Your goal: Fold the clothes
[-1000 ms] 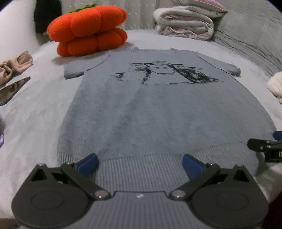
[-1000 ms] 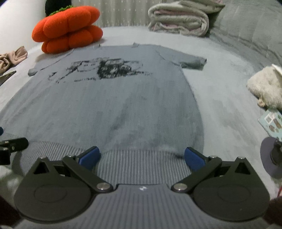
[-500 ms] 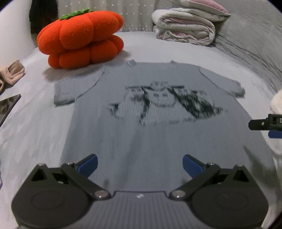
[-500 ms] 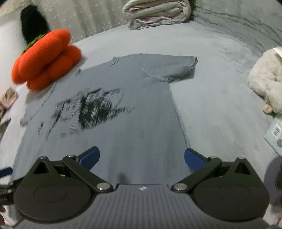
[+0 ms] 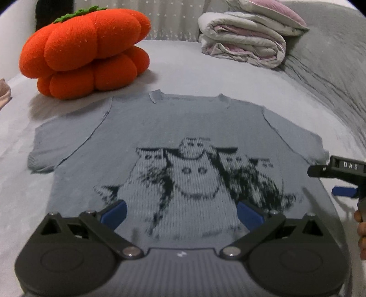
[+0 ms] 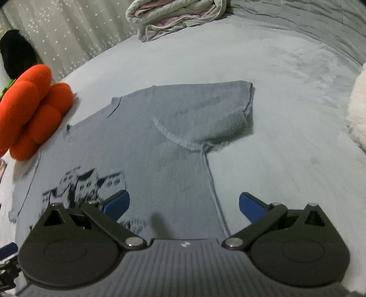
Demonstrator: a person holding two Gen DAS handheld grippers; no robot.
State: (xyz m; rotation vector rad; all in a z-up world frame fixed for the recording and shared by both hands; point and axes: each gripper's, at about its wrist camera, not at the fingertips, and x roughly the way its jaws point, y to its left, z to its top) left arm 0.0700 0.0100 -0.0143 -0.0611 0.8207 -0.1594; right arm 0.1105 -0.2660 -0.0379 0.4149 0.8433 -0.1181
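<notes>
With both my left gripper [image 5: 180, 211] and right gripper [image 6: 184, 203] spread wide and empty over the grey tee [image 5: 183, 128] lying flat on the bed [image 5: 183, 66], a one-layer pinch near the right sleeve [image 6: 219, 109] would probably drag it crooked.

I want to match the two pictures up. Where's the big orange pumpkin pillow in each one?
Left wrist view: pumpkin pillow at the upper left, beyond the sweater's collar.
Right wrist view: pumpkin pillow at the left edge, partly cut off.
Shared landmark: the folded blanket along the top of both.
</notes>
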